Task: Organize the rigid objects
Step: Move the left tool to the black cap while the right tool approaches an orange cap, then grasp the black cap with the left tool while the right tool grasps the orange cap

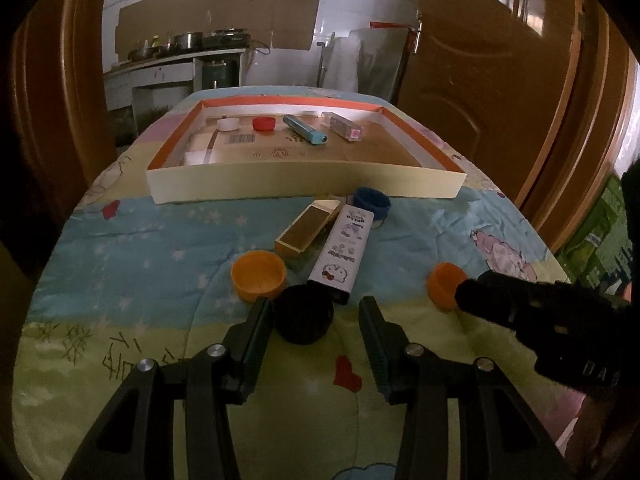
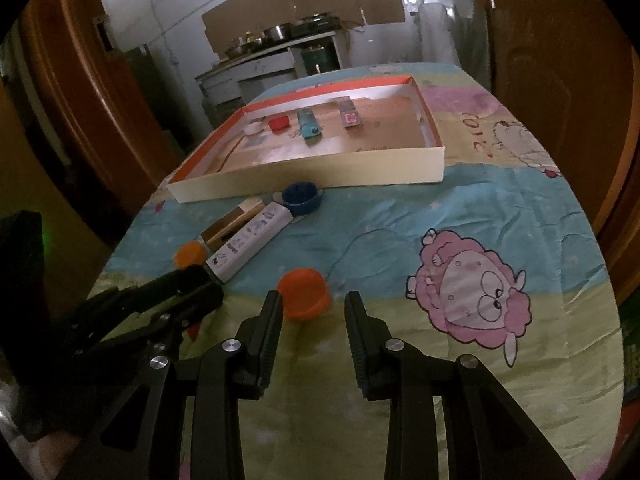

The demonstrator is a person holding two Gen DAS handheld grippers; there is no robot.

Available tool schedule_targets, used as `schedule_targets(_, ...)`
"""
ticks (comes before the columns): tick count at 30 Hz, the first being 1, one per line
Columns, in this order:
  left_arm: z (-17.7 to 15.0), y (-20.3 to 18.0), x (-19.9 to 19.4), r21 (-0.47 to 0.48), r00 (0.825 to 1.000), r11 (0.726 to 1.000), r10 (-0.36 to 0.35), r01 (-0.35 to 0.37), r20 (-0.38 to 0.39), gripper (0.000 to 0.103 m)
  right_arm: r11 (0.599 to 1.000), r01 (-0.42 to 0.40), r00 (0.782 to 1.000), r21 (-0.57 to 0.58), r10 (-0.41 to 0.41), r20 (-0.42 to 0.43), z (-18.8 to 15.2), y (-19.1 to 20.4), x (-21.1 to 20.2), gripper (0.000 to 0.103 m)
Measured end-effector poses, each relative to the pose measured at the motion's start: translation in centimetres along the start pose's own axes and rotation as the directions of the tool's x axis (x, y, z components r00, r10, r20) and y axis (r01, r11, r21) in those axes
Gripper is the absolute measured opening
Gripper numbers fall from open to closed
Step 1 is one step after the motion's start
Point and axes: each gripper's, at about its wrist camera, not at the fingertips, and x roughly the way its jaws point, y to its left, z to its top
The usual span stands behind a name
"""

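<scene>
Dim kitchen (image 1: pixel 180 52); wooden doors (image 1: pixel 480 60)

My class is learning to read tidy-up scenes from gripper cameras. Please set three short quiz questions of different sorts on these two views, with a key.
1. True or false: the red cap lies inside the tray.
2. Which thing sits between the fingers of the left gripper? A) the blue cap B) the black cap C) the white box
3. Fill in: just ahead of the right gripper, near its left finger, stands an ______ cap.

Key: 1 true; 2 B; 3 orange. Both grippers are open; neither presses on its cap.
</scene>
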Motion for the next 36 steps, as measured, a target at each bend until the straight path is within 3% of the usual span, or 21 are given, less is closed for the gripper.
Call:
schedule_targets(9,0.3,-0.1,0.3,0.017,1.000,1.000,0.008,-0.008,-0.004,0.044,0.999,0.005,1.000,-0.051,-0.006,-0.018,-0.2,0.9,1.2,0.033)
schedule_targets(16,0.3,0.0,0.4,0.017,1.000,1.000,-0.002,0.002,0.003,0.030,0.994,0.031,0.999,-0.105,-0.033,-0.013,0.1,2.0,1.9,0.033)
schedule_targets(36,-0.4,0.5,-0.7,-0.001,1.000,1.000,-0.013,0.013,0.019,0.030,0.995,0.014,1.000,-0.097,-0.016,-0.021,-0.1,2.7,1.1,0.031)
